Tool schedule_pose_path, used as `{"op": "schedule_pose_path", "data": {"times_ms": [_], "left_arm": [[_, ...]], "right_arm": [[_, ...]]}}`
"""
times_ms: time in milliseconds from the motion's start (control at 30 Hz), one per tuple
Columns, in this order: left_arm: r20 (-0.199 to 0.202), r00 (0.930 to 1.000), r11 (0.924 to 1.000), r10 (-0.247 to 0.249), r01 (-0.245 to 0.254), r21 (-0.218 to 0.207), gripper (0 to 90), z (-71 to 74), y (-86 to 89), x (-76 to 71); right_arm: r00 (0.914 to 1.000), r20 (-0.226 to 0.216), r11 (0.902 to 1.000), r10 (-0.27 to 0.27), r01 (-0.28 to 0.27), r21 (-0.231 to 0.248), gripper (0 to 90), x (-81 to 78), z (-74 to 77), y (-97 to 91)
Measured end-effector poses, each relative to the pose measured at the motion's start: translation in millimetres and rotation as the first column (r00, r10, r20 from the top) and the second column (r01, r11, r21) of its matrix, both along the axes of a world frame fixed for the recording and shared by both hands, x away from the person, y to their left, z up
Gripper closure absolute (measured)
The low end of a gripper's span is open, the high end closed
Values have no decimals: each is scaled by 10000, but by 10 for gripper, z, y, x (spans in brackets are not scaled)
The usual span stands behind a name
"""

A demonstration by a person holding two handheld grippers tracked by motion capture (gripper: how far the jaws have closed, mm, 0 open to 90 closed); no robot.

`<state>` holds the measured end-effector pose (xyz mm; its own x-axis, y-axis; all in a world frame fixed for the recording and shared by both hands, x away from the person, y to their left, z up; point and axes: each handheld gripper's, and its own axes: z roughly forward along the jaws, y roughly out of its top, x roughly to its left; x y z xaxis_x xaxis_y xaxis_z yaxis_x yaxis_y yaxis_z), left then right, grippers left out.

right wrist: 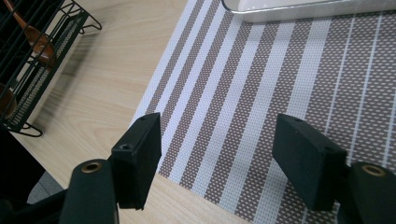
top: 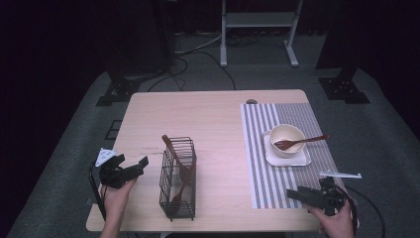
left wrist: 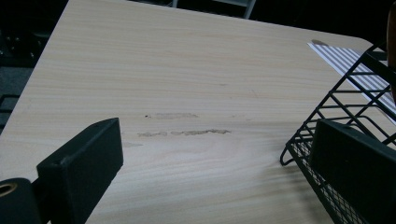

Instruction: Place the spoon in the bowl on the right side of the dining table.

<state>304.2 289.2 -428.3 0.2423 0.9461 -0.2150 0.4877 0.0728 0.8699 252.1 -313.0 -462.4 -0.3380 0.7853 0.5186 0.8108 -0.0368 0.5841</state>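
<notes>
At the frame's bottom corners, both grippers wait.
Left gripper (top: pixel 132 167) and right gripper (top: pixel 298 194) jaws apart, empty; spoon (top: pixel 300 142) rests in bowl (top: pixel 287 137), served.

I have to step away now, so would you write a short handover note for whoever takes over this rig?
Left gripper: open, holding nothing, just left of the wire basket.
Right gripper: open, holding nothing, over the near edge of the striped placemat.
Things: the basket stands on the table with two wooden utensils upright in it. On the placemat, a white square plate carries a cream bowl, and a wooden spoon rests in the bowl with its handle over the rim.
Done: it seems one spoon is set in the bowl.
Left: likely the two utensils in the basket, if they move too.
</notes>
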Motion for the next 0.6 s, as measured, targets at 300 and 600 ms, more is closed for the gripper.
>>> {"op": "schedule_pose_path", "data": {"times_ms": [300,600], "left_arm": [[26,10000,10000,2,-2,-9,20,4,-2,-2],[37,10000,10000,3,-3,-9,20,5,0,-2]], "right_arm": [[9998,148,9999,160,-159,-59,316,-81,4,67],[9991,281,9994,304,-299,-175,317,-147,2,144]]}}
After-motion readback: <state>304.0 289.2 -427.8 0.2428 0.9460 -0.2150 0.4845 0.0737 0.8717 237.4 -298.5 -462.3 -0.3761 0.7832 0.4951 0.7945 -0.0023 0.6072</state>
